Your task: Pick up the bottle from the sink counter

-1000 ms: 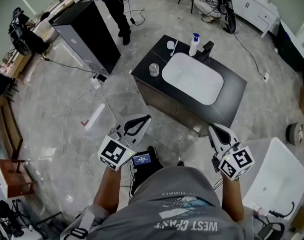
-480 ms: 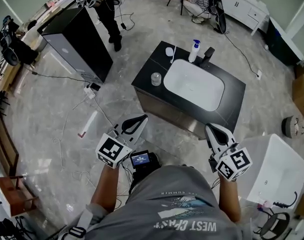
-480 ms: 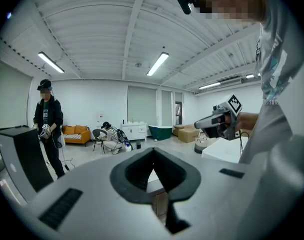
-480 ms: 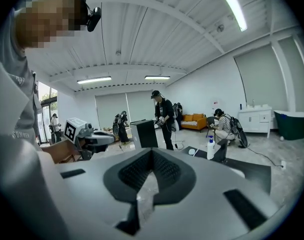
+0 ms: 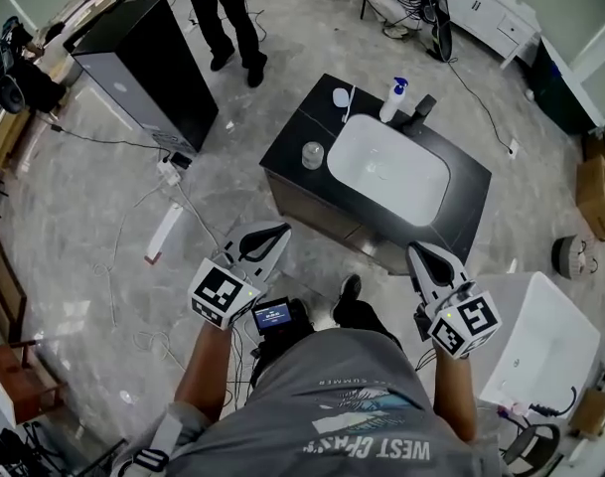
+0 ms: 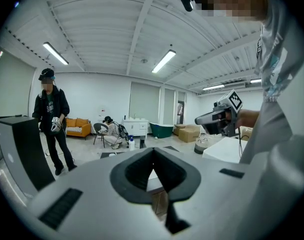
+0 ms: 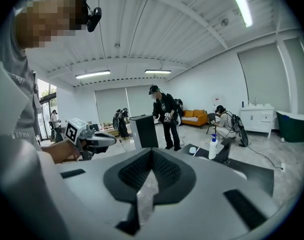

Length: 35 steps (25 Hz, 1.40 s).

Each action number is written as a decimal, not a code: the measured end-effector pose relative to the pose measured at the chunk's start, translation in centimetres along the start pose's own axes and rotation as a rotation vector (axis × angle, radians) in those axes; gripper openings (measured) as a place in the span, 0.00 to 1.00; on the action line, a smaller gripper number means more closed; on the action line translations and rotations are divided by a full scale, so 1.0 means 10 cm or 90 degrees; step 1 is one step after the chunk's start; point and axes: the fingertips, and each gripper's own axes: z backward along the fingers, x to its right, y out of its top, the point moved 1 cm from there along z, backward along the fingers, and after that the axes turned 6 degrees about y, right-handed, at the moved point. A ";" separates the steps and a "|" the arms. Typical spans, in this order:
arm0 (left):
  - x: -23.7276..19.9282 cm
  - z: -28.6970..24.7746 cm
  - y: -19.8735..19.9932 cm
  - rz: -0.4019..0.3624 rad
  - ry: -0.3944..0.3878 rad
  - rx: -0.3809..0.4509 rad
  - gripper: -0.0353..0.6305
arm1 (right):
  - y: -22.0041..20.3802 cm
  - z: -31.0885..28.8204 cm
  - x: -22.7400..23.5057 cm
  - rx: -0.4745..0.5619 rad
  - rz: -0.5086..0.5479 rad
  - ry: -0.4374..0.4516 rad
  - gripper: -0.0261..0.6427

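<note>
The bottle (image 5: pixel 389 99) stands upright on the far side of the black sink counter (image 5: pixel 466 207), beyond the white basin (image 5: pixel 386 167) and just left of the faucet (image 5: pixel 419 113). Its blue pump top points up, so its long axis is vertical. Nothing touches it. A small glass (image 5: pixel 312 154) sits apart from it at the counter's left end.

The person is on the near side of the counter, holding both tools level and pointing across it. The left gripper (image 5: pixel 278 233) has its jaws closed tip to tip and holds nothing. The right gripper (image 5: pixel 414 252) looks the same in its own view, tips together and nothing gripped. The pale grey showing in the gap behind its tips is the floor, I'd say.

Both are well short of the bottle, with the whole basin between. The bottle lies far and to the right of the left gripper, but almost straight ahead of the right one, a touch to its left. The right hand looks to have the more direct reach. Either would need to open and close on the body from the side.
</note>
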 end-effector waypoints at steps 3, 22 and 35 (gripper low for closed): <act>-0.07 -0.16 0.03 -0.004 0.014 -0.012 0.06 | 0.00 -0.17 0.17 -0.001 -0.004 0.027 0.04; -0.27 -1.06 0.16 0.035 0.150 -0.052 0.06 | 0.35 -0.85 1.27 -0.012 0.009 0.191 0.04; -0.49 -1.35 0.02 0.046 0.166 -0.094 0.06 | 0.29 -1.04 1.63 -0.024 -0.012 0.206 0.04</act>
